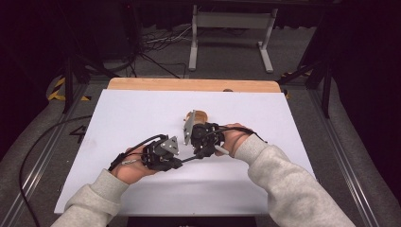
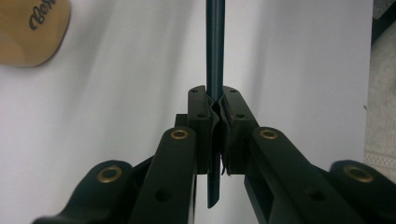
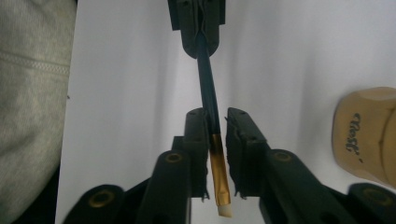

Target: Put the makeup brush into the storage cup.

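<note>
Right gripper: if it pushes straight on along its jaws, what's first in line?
The left gripper, shut on the far end of the thin dark brush handle running between the right gripper's open jaws. Depth is unclear.

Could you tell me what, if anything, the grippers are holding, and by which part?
The left gripper is shut on a thin brush, clamping its dark handle. The right gripper's jaws stand open around the gold band near the bristles, not gripping it.

Looks like a lab or recording studio rather than a home. White work table [image 1: 118, 123] with a wooden edge, on grey carpet [image 1: 302, 47] among black drapes [image 1: 359, 56]. Loose cables [image 1: 156, 42], a metal stand frame [image 1: 231, 21] and hazard tape [image 1: 59, 90] behind.
</note>
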Demonstrator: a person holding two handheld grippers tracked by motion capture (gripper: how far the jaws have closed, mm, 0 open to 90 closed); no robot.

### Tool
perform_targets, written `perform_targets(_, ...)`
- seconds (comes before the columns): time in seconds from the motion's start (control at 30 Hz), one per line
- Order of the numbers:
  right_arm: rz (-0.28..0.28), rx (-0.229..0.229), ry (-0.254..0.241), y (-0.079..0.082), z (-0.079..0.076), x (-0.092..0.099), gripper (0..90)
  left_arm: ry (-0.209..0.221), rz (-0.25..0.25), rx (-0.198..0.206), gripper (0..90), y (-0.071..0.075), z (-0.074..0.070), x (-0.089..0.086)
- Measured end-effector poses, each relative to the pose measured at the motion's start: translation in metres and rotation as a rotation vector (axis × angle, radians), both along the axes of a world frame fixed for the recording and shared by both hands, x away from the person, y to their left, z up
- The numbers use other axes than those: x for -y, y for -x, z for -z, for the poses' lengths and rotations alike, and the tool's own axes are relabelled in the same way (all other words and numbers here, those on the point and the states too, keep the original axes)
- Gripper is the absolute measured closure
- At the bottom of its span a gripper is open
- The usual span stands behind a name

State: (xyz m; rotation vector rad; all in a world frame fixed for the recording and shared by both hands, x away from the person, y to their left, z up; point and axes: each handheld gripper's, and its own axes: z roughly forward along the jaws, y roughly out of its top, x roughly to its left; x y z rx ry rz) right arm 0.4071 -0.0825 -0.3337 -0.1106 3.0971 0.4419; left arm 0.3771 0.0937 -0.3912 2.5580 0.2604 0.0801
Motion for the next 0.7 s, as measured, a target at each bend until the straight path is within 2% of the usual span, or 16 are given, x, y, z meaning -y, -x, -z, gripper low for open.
perform_targets(0.1, 0.017, 0.016, -0.049, 0.001, -0.004, 0.007, 70.1, 0.012, -0.007, -0.002, 84.3, 0.000, 0.000, -0.002)
perform_targets(0.13, 0.025, 0.032, -0.082, 0.001, -0.006, 0.011, 68.6, 0.024, -0.010, 0.002, 84.3, 0.000, 0.000, -0.003)
perform_targets(0.3, 0.035, 0.050, -0.170, 0.004, -0.007, 0.022, 65.6, 0.063, -0.011, 0.009, 84.3, 0.002, 0.000, -0.007)
perform_targets(0.4, 0.057, 0.051, -0.229, 0.006, -0.010, 0.031, 63.9, 0.101, -0.011, 0.018, 84.3, 0.002, 0.001, -0.010)
perform_targets(0.43, 0.057, 0.051, -0.229, 0.006, -0.010, 0.031, 63.9, 0.101, -0.011, 0.018, 84.3, 0.002, 0.001, -0.010)
perform_targets(0.47, 0.073, 0.049, -0.271, 0.007, -0.012, 0.037, 62.6, 0.119, -0.017, 0.020, 84.3, 0.003, 0.003, -0.012)
perform_targets(0.5, 0.073, 0.054, -0.292, 0.007, -0.013, 0.040, 62.5, 0.134, -0.019, 0.022, 84.3, 0.003, 0.004, -0.012)
perform_targets(0.53, 0.073, 0.054, -0.292, 0.007, -0.013, 0.040, 62.5, 0.134, -0.019, 0.022, 84.3, 0.003, 0.004, -0.012)
perform_targets(0.7, 0.100, 0.071, -0.387, 0.009, -0.017, 0.054, 61.0, 0.198, -0.040, 0.026, 84.3, 0.005, 0.010, -0.016)
